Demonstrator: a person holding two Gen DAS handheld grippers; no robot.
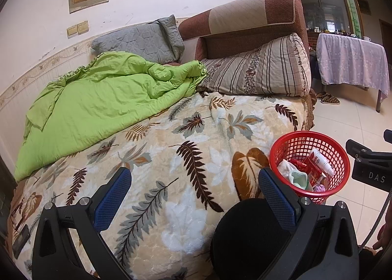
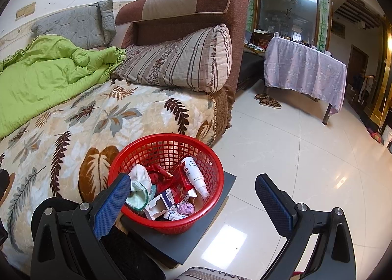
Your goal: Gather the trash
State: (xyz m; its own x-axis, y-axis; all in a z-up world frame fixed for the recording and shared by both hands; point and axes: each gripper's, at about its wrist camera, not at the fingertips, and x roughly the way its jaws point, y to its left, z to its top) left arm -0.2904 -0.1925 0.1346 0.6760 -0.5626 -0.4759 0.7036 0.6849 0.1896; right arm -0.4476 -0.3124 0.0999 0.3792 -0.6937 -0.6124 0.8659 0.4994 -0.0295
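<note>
Left gripper (image 1: 194, 188) spread empty over the leaf-print blanket (image 1: 186, 138); right gripper (image 2: 193, 193) spread empty above the red basket (image 2: 137, 152)

We hold the left black two-finger gripper with blue textured pads (image 1: 194, 191) low in its frame, jaws spread wide and empty, one finger at lower left, the other at lower right. Our right black gripper with the same blue pads (image 2: 193, 194) sits likewise at the bottom of its frame, jaws wide apart, gripping nothing. In the left wrist view, the right gripper's black body shows at the right edge.
</note>
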